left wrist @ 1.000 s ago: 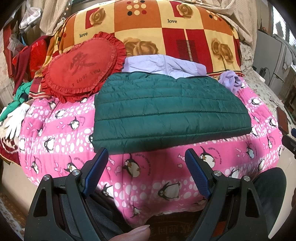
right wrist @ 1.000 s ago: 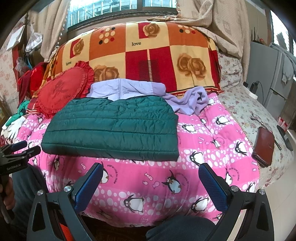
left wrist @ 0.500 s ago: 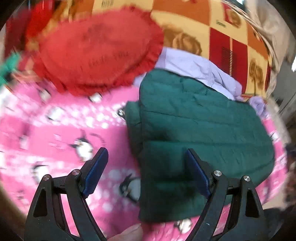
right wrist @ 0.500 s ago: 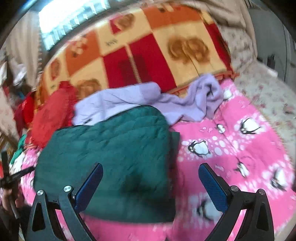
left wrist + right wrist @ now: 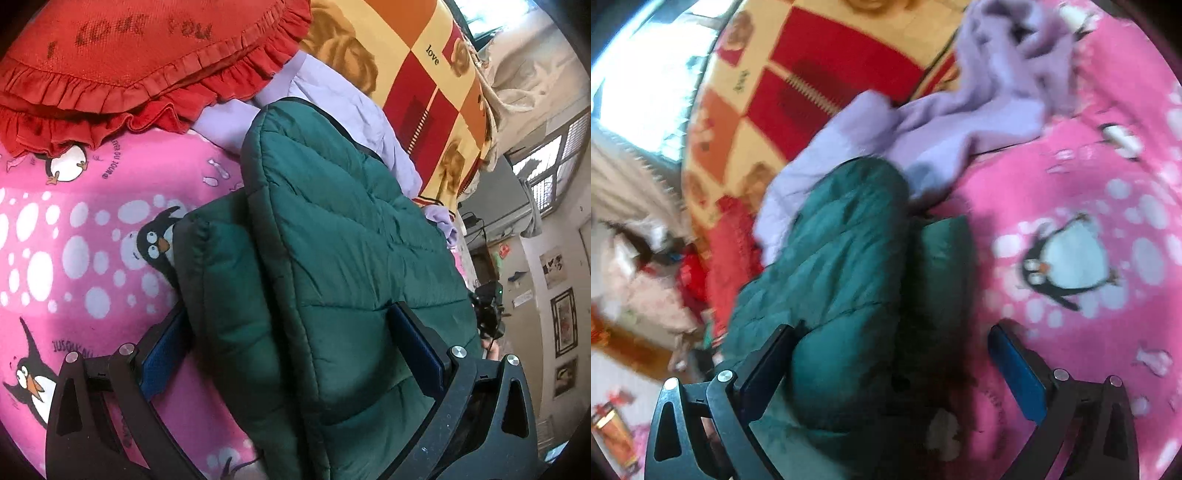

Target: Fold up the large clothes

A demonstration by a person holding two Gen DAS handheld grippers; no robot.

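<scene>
A dark green quilted jacket [image 5: 332, 240] lies folded in a long band on a pink penguin blanket [image 5: 74, 240]. My left gripper [image 5: 291, 350] straddles its left end. Its jaws are opening, one blue pad [image 5: 166, 354] low at the jacket's edge and the other on top of the quilting. In the right wrist view the same jacket [image 5: 842, 258] is blurred. My right gripper [image 5: 892, 369] is open around the jacket's right end, with one pad [image 5: 1015, 373] over the pink blanket [image 5: 1071, 184], clear of the cloth.
A lilac garment [image 5: 332, 99] lies crumpled behind the jacket and spreads to the right [image 5: 979, 110]. A red frilled cushion [image 5: 129, 55] sits at the back left. A checked red and yellow blanket [image 5: 424, 74] is piled behind.
Both grippers have dropped from in front of the bed onto the jacket and rolled. Each now has one end of the jacket between its fingers.
</scene>
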